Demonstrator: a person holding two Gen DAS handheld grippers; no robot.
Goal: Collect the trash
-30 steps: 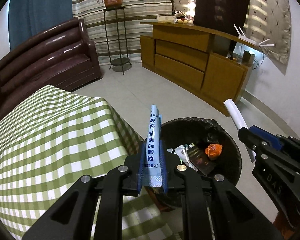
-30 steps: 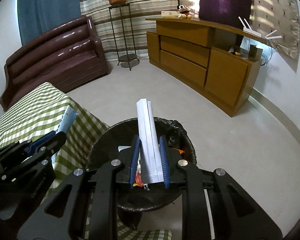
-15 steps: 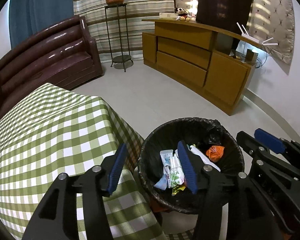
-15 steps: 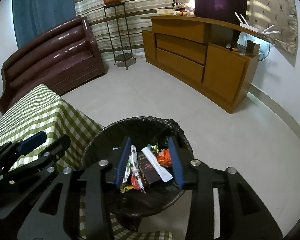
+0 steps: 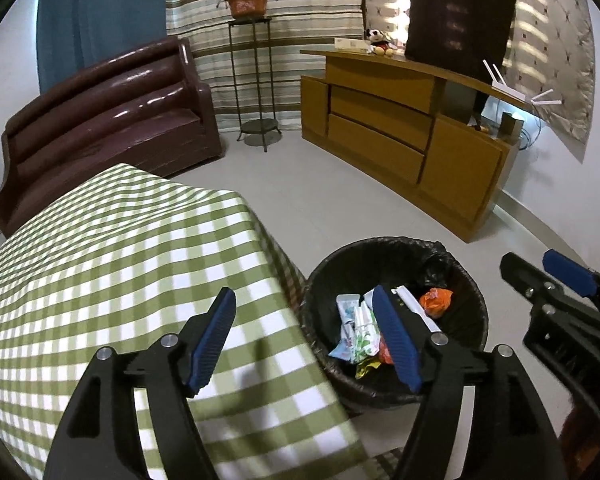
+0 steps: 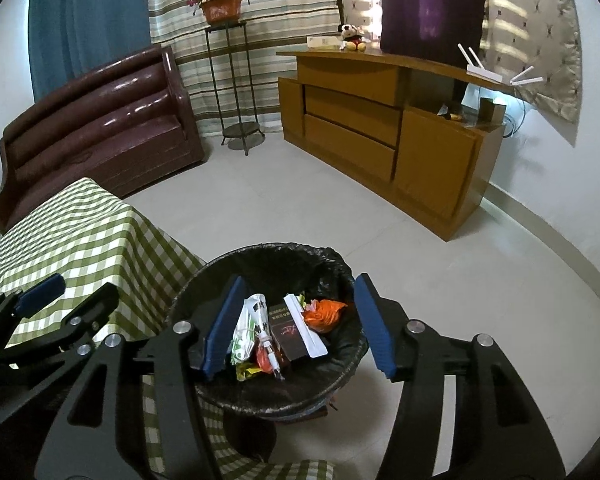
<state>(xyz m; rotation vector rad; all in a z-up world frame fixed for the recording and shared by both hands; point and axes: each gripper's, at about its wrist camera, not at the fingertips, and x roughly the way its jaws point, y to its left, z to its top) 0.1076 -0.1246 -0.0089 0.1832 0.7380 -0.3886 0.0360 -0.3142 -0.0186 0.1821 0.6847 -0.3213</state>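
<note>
Glossy liner, matt cloth, shiny leather-like sofa

The bin (image 6: 268,396) wore a crinkled, glossy black plastic liner; inside lay a smooth white paper strip (image 6: 305,332) and crumpled orange plastic (image 6: 324,312). The tablecloth (image 5: 112,264) looked matt woven check. The sofa (image 5: 100,120) shone like polished leather; the cabinet (image 6: 380,132) was satin wood.

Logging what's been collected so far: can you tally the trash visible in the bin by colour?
In the bin:
Orange crumpled wrapper: 1
White flat strip: 1
Dark booklet-like packet: 1
White-and-green packet: 1
Yellow scrap: 1
Total: 5 clearly visible; pieces beneath are too jumbled to count.
</note>
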